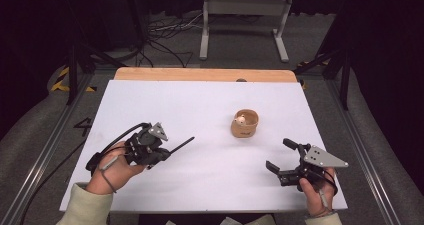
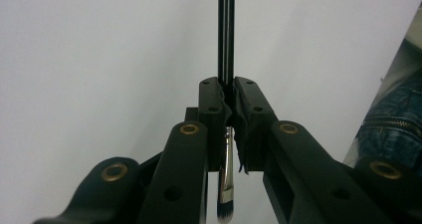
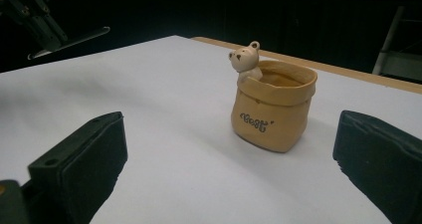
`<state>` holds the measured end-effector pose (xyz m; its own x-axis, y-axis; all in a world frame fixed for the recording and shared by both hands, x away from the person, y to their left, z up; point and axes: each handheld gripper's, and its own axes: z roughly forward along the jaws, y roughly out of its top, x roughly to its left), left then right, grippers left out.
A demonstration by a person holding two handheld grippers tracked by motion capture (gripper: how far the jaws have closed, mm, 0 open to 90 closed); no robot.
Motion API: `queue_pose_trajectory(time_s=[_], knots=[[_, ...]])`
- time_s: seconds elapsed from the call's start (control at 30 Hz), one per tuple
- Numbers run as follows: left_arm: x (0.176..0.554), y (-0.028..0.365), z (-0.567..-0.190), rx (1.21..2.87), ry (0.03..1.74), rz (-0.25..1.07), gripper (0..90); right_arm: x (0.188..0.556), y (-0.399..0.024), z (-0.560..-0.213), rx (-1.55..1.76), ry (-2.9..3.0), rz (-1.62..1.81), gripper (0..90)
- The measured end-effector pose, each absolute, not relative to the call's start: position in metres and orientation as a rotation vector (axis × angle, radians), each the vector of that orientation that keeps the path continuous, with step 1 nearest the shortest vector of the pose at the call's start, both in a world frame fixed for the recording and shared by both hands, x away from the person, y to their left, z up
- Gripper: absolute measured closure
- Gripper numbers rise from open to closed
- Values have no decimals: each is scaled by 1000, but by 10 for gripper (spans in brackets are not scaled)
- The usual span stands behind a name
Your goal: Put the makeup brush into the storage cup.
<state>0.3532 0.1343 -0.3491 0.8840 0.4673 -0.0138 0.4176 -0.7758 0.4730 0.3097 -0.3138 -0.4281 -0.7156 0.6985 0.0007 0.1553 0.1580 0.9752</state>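
The left hand-held gripper [image 1: 167,152] is clamped on a thin brush [image 2: 226,59], the right hand-held gripper [image 1: 281,157] gapes beside the pot [image 1: 244,123], so the brush could slip or tip the pot.

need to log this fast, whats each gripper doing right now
left gripper: shut on the brush, handle pointing out ahead.
right gripper: open, holding nothing, facing the pot.

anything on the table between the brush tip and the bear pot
Nothing: in the high view the white table is bare between the brush held in the left gripper and the bear pot.
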Motion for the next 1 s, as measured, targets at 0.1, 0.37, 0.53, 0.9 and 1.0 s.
queue_pose_trajectory(time_s=[0.1, 0.37, 0.53, 0.9, 1.0], knots=[[351, 129, -346, 2567, 593, 150, 832, 310, -312, -428, 804, 2002, 1584, 8], [349, 118, -343, 2529, 473, 115, 832, 308, -306, -426, 769, 2041, 1595, 10], [346, 109, -343, 2538, 401, 112, 833, 308, -305, -427, 770, 2054, 1596, 10], [342, 87, -355, 2579, 190, 109, 832, 308, -299, -425, 750, 2060, 1626, 7], [341, 85, -357, 2588, 156, 101, 832, 309, -297, -424, 736, 2071, 1627, 9]])
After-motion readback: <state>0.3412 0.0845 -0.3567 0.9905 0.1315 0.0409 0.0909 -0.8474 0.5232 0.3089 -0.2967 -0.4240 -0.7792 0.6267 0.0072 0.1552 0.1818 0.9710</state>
